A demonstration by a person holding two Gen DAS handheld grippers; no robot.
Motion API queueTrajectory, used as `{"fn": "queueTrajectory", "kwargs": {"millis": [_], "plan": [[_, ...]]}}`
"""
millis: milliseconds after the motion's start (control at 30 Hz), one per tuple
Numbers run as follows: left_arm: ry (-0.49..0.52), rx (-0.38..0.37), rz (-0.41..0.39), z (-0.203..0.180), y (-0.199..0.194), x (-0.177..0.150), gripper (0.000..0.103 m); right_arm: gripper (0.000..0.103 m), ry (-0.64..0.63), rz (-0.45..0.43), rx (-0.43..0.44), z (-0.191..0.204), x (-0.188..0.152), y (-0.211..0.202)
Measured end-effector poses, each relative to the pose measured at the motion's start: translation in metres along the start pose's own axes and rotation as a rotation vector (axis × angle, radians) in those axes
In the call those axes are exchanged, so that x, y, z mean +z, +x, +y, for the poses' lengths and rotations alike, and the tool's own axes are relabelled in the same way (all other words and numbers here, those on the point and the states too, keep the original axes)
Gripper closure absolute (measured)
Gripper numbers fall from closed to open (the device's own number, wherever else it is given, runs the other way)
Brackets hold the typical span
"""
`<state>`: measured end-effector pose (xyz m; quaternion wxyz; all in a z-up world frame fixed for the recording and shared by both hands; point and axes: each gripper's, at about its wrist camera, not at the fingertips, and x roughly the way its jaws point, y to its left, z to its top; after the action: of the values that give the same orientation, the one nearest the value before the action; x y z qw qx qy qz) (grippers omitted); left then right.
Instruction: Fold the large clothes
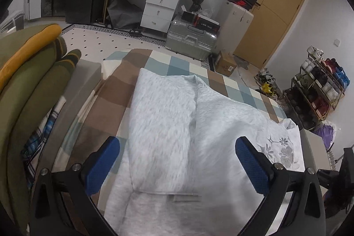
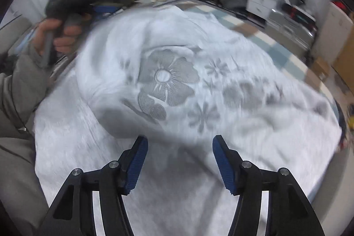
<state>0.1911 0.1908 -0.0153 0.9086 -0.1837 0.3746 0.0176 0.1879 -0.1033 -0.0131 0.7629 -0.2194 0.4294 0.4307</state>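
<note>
A pale grey sweatshirt lies spread over the checked bedcover, already partly folded: one panel is turned in so that a long crease runs down its middle, and a straight hem edge shows near the bottom of the left wrist view. The flower embroidery sits on the portion toward the right-hand side of the bed, bunched up a little rather than lying flat.

The left gripper hovers above the folded panel with its blue pads spread wide and nothing between them; it seems placed there to be ready for the next edge, not to press anything down. The right gripper stands part-open over the cloth just below the embroidery, also empty. That view is smeared, so I can't say for sure whether its tips brush the fabric, but no fold is pinched in them.

In the right wrist view the person's left hand, in a grey sleeve, grips the handle of the other tool off beyond the garment's far edge.

My guess is that the embroidered side wants smoothing or folding over next, since it is the part that is rumpled.
</note>
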Motion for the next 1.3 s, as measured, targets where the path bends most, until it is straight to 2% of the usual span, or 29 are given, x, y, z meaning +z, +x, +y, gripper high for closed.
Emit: {"fn": "queueTrajectory", "kwargs": {"millis": [100, 133, 200, 267, 333, 400, 500, 533, 567, 600, 633, 667, 733, 800, 867, 933, 1000, 1033, 1133, 1200, 1233, 1267, 1300], "plan": [[-0.015, -0.022, 0.019, -0.003, -0.002, -0.009, 0.001, 0.043, 0.153, -0.079, -0.040, -0.007, -0.017, -0.017], [0.011, -0.042, 0.044, -0.010, 0.002, -0.015, 0.001, 0.043, 0.212, -0.104, -0.053, -0.010, -0.021, -0.022], [0.103, -0.037, 0.105, -0.028, 0.014, -0.027, 0.001, 0.042, 0.350, -0.148, -0.046, -0.021, -0.025, -0.023], [0.158, -0.014, 0.152, -0.039, 0.031, -0.038, 0.002, 0.041, 0.532, -0.179, 0.040, -0.029, -0.025, -0.013], [0.125, -0.020, 0.197, -0.037, 0.042, -0.045, 0.004, 0.041, 0.662, -0.178, 0.125, -0.031, -0.024, 0.001], [0.085, -0.015, 0.223, -0.031, 0.049, -0.049, 0.006, 0.041, 0.731, -0.179, 0.187, -0.030, -0.017, 0.017], [0.059, -0.025, 0.236, -0.023, 0.050, -0.052, 0.016, 0.043, 0.744, -0.148, 0.228, -0.020, -0.007, 0.035], [0.054, -0.043, 0.236, -0.022, 0.051, -0.053, 0.031, 0.047, 0.753, -0.140, 0.235, -0.017, -0.004, 0.041], [0.053, -0.061, 0.234, -0.022, 0.050, -0.055, 0.051, 0.061, 0.762, -0.132, 0.232, -0.015, -0.003, 0.046], [0.051, -0.075, 0.237, -0.024, 0.052, -0.057, 0.065, 0.072, 0.761, -0.117, 0.217, -0.013, 0.000, 0.055], [0.051, -0.087, 0.246, -0.025, 0.055, -0.058, 0.087, 0.092, 0.754, -0.101, 0.179, -0.012, 0.003, 0.059], [0.057, -0.099, 0.240, -0.029, 0.054, -0.059, 0.097, 0.095, 0.761, -0.113, 0.179, -0.013, 0.006, 0.058], [0.093, -0.098, 0.191, -0.041, 0.043, -0.058, 0.099, 0.096, 0.729, -0.205, 0.182, -0.010, 0.014, 0.038], [0.093, -0.144, 0.163, -0.047, 0.027, -0.054, 0.099, 0.097, 0.658, -0.335, 0.130, -0.004, 0.026, -0.002], [0.101, -0.202, 0.145, -0.057, 0.015, -0.049, 0.099, 0.097, 0.655, -0.393, 0.106, -0.008, 0.031, -0.031], [0.141, -0.224, 0.138, -0.070, 0.007, -0.052, 0.099, 0.096, 0.668, -0.375, 0.080, -0.016, 0.029, -0.041], [0.202, -0.216, 0.164, -0.081, 0.013, -0.064, 0.098, 0.094, 0.683, -0.313, 0.021, -0.021, 0.016, -0.033], [0.218, -0.198, 0.189, -0.079, 0.019, -0.071, 0.096, 0.087, 0.702, -0.269, -0.004, -0.022, 0.008, -0.021], [0.254, -0.044, 0.279, -0.076, 0.048, -0.094, 0.085, 0.084, 0.722, -0.102, -0.139, -0.021, -0.019, 0.011], [0.236, -0.037, 0.288, -0.072, 0.049, -0.100, 0.082, 0.079, 0.733, -0.113, -0.153, -0.021, -0.027, 0.007], [0.229, -0.043, 0.269, -0.070, 0.043, -0.099, 0.072, 0.069, 0.744, -0.140, -0.152, -0.021, -0.029, 0.000], [0.229, -0.039, 0.250, -0.069, 0.037, -0.098, 0.057, 0.060, 0.751, -0.173, -0.150, -0.019, -0.030, -0.007], [0.226, -0.036, 0.227, -0.068, 0.031, -0.098, 0.050, 0.058, 0.754, -0.210, -0.146, -0.017, -0.030, -0.014]]}}
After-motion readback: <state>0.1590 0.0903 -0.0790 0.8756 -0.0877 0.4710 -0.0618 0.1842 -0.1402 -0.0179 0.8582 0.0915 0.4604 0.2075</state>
